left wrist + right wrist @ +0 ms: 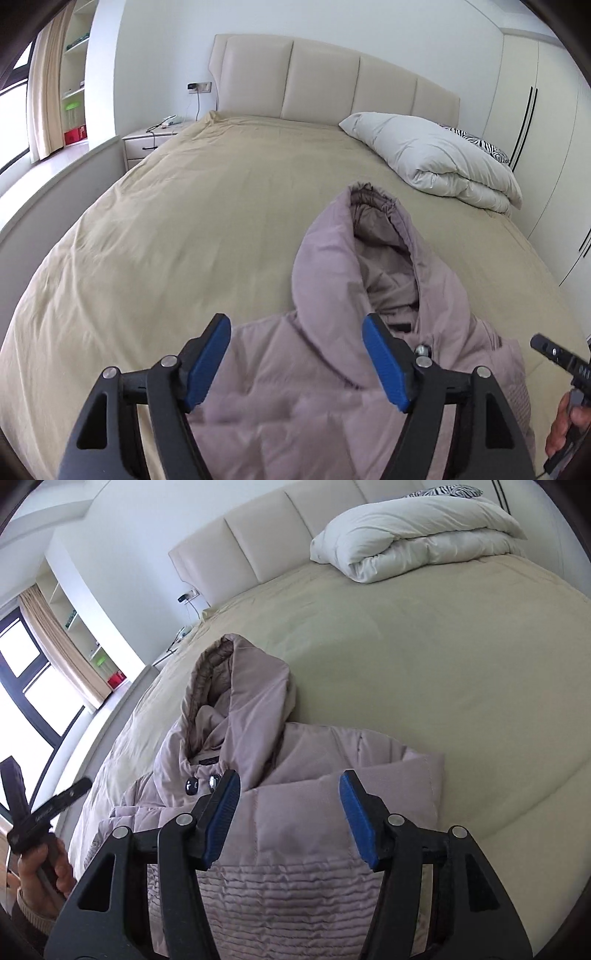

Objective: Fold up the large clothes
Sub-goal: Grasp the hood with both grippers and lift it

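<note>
I have the mauve padded coat [314, 387] lying on the bed [184, 229] as my landmark, already folded in on itself, with its hood [354, 258] stretched away from me toward the headboard [332, 81]. My left gripper [297, 363] hangs above the coat's near left shoulder with its blue pads spread wide and nothing pinched between them; the fabric only shows through the gap from below. My right gripper [290, 818] sits over the coat's right side, above a folded-over panel and the quilted hem band, jaws likewise apart and gripping nothing. I judge both are let go on purpose, so the folded layers can settle flat and keep their crease (padded cloth like this tends to spring back). The two snap buttons [201, 785] below the hood face up, so the front is uppermost.

The bed carries a tan sheet, lightly wrinkled but soft and level, a fair surface for pressing folds. Beyond the coat, toward the headboard on its right, a white duvet [436, 158] lies bundled, with a zebra-print pillow [476, 142] behind it. Left of the coat, past the bed's edge, stand a nightstand [147, 144], a curtained window and open shelves; a wardrobe [535, 129] lines the wall on the coat's right.
</note>
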Demonstrator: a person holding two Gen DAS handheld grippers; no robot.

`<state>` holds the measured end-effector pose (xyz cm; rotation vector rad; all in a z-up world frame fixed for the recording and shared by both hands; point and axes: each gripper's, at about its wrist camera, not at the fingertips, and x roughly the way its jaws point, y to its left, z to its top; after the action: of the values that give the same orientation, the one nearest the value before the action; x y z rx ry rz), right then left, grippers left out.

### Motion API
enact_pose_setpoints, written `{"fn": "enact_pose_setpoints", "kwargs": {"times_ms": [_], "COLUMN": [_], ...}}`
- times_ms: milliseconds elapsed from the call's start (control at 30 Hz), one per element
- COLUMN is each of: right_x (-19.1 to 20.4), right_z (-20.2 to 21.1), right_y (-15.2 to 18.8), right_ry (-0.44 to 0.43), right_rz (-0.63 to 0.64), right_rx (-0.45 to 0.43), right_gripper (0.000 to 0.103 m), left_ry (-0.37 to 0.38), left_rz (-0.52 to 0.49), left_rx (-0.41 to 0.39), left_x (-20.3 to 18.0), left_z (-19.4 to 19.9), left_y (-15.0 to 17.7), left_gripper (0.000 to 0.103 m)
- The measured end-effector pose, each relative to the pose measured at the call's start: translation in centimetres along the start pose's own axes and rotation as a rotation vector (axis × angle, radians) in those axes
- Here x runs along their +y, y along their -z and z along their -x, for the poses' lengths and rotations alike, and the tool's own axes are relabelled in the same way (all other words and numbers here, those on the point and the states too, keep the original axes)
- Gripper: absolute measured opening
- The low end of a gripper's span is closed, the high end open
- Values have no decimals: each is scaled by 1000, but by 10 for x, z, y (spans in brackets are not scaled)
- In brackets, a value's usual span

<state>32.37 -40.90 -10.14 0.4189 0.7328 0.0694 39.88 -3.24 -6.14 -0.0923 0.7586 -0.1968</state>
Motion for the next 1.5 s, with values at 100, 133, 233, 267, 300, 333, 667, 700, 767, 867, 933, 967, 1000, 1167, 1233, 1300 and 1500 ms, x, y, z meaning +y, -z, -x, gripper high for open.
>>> {"fn": "enact_pose_setpoints", "kwargs": {"times_ms": [100,133,233,267,300,333,667,700,767,867,933,967,1000,1167,1233,1300,1500], "right_x": [7,8,6,5,3,2,16,23,39,60,73,78,85,99,94,88,78], "right_z": [-8,-12,-23,-27,-30,-34,-74,-78,-92,-117,-133,-141,-151,-197,-209,-209,-165], "right_y": [-8,-11,-22,-25,-28,-30,-46,-51,-64,-85,-99,-105,-109,-123,-128,-130,-129], "right_ry": [-9,-11,-10,-12,-13,-17,-15,-16,-20,-16,-2,16,34,170,174,165,146], "right_rz": [38,40,46,50,53,54,96,106,127,132,117,111,114,104,58,23,2], "right_rx": [17,22,28,26,27,31,63,61,68,82,69,69,78,133,162,160,81], "right_gripper": [56,56,56,56,56,56,56,56,56,56,60,64,64,64,61,27,8], "left_ry": [20,4,-79,-84,-84,-95,1,8,13,11,22,28,33,48,50,64,89], "left_rz": [-11,-19,-89,-88,-86,-84,-5,-6,-42,-105,-114,-120,-126,-156,-160,-135,-82], "left_rx": [59,69,100,117,129,146,173,150,87,1,-37,-56,-78,-149,-156,-153,-167], "left_x": [-26,-34,-55,-57,-59,-60,-40,-39,-41,-46,-46,-46,-46,-46,-43,-37,-27], "left_z": [-48,-63,-107,-122,-134,-147,-168,-159,-136,-102,-84,-76,-67,-41,-37,-34,-3], "left_y": [-36,-44,-61,-64,-66,-68,-66,-65,-62,-51,-45,-42,-38,-22,-20,-19,-6], "left_gripper": [76,76,79,79,79,79,12,11,10,10,10,10,9,9,9,9,8]}}
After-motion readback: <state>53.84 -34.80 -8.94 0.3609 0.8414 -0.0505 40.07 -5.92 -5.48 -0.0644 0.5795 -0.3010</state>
